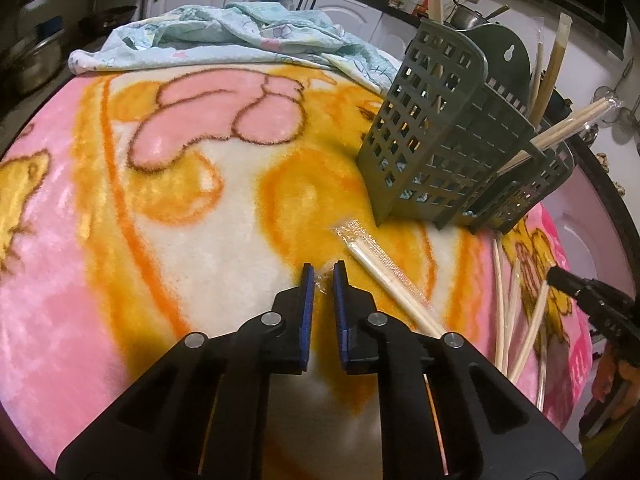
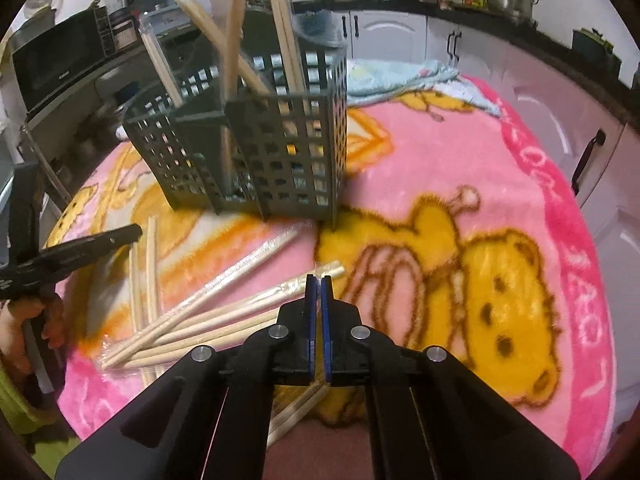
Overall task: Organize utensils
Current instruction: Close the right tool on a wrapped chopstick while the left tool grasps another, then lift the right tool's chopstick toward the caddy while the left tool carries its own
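Observation:
A dark green slotted utensil holder stands on the pink and orange blanket, with several wooden chopsticks upright in it; it also shows in the right wrist view. A plastic-wrapped chopstick pair lies just right of my left gripper, which is slightly open with a bit of clear wrapper between its fingertips. My right gripper is shut and empty, hovering over a pile of loose and wrapped chopsticks on the blanket. Loose chopsticks also show at the right in the left wrist view.
A crumpled light blue cloth lies at the far side of the blanket. Kitchen cabinets, a countertop with pots and bottles, and a microwave surround the table.

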Demonstrator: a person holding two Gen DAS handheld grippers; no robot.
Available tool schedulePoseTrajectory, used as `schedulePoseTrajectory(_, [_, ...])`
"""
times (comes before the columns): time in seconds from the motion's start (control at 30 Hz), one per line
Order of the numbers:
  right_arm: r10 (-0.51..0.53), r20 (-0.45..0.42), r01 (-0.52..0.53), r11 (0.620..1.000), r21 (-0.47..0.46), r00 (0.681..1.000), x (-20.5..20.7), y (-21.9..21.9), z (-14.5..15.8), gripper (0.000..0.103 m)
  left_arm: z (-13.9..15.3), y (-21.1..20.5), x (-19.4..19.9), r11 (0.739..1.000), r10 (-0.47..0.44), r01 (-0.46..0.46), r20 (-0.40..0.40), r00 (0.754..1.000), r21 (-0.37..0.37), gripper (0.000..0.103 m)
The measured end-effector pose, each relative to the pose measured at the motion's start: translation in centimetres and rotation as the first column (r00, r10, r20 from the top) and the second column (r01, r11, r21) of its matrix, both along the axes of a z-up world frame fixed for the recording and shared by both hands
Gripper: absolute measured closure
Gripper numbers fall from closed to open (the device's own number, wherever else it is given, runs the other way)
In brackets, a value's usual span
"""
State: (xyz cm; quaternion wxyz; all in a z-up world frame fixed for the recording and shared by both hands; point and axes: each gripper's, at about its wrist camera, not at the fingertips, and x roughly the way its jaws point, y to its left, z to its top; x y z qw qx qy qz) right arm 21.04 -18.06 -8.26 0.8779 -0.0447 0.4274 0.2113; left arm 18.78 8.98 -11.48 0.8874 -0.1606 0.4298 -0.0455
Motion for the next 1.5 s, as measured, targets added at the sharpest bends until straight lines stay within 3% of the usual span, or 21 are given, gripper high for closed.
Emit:
schedulePoseTrajectory(0.5, [0.018, 0.092, -0.019, 1.000, 0.005, 0.996, -1.8, 0.4, 3.6, 0.100, 2.1, 2.7, -2.7, 0.999, 0.032, -0.033, 0.052, 0.998, 0.002, 0.102])
schedulePoseTrajectory(0.83, [0.073, 0.169, -0.074, 0.997, 0.004, 0.983, -3.8, 1.4, 6.7, 0.100, 5.8, 4.4, -5.2, 0.999, 0.046, -0.048, 0.142, 0.989, 0.004, 0.102])
schedulePoseTrajectory(1.5, [0.196, 0.299, -0.219, 0.975, 0.045, 0.934, -8.3, 4.1, 12.2, 0.100, 13.7, 1.6, -8.8, 0.998, -0.023, 0.042, 0.346, 0.938, -0.048, 0.102])
